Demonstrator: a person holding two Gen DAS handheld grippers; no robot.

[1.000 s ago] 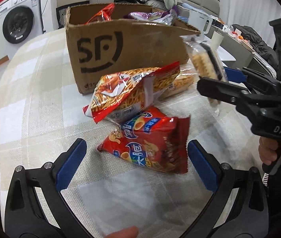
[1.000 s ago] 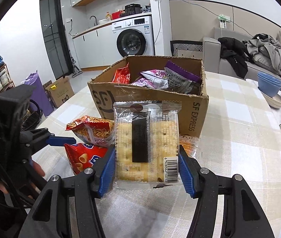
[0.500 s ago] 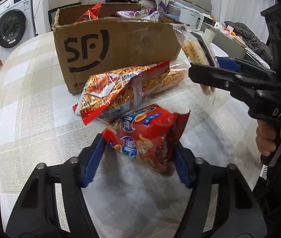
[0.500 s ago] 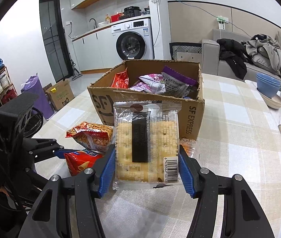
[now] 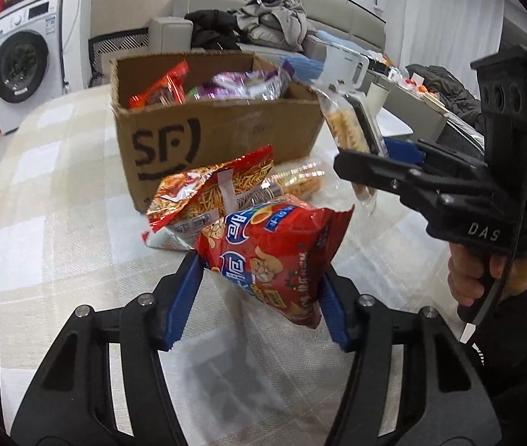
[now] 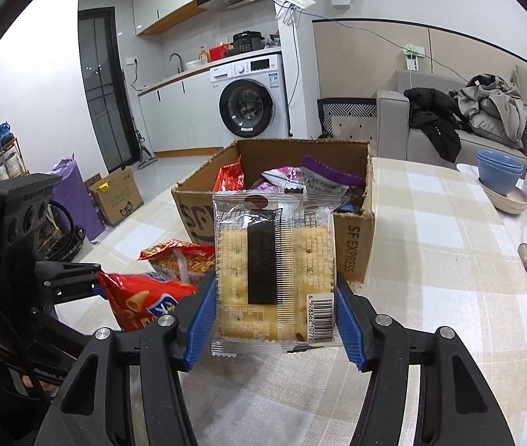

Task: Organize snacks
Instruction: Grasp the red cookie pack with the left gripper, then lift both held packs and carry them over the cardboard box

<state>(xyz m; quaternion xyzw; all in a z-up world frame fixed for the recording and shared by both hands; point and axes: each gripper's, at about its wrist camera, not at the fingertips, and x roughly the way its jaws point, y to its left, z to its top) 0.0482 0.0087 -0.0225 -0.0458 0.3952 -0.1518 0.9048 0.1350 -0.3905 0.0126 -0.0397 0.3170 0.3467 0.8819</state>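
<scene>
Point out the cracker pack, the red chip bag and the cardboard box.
cracker pack point(image 6: 274, 267), right wrist view, on the dark centre label.
red chip bag point(image 5: 274, 252), left wrist view, on the printed front face.
cardboard box point(image 5: 226, 137), left wrist view, on the near wall beside the logo.

Cardboard box point(image 5: 218, 141) on table point(image 5: 59, 200), snack packets inside; noodle-snack bag point(image 5: 211, 193) on table before box.

Both views are bright with even, cool indoor light and only soft shadows on the tablecloth point(image 5: 59, 193). Fisheye bending curves walls and darkens the corners. The left view is slightly smeared; the cracker pack point(image 6: 274, 271) shows small glints of glare
</scene>
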